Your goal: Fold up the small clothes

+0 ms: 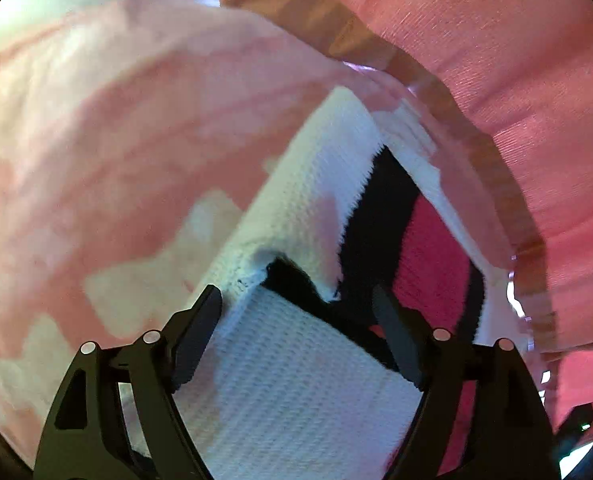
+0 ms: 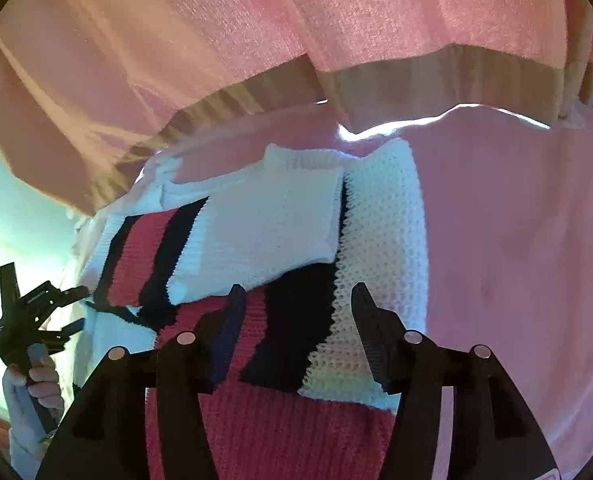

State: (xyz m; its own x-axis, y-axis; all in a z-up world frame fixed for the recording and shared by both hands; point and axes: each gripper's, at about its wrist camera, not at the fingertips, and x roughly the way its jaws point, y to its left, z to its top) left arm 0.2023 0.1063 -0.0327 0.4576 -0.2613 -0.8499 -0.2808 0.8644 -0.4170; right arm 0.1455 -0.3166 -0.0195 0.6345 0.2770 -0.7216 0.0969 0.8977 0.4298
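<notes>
A white knit sweater with black and red stripes lies partly folded on a pink sheet. My left gripper is open right over it, its fingers wide apart with a white fold and a black stripe between them. In the right wrist view the sweater fills the middle, one white panel folded over the striped part. My right gripper is open above the near red and black stripes, and its pads do not press on the knit. The left gripper shows at the sweater's left edge, held by a hand.
A pink pleated curtain with a tan hem hangs along the far side, just behind the sweater. The same curtain fills the upper right of the left wrist view. Bare pink sheet stretches to the right of the sweater.
</notes>
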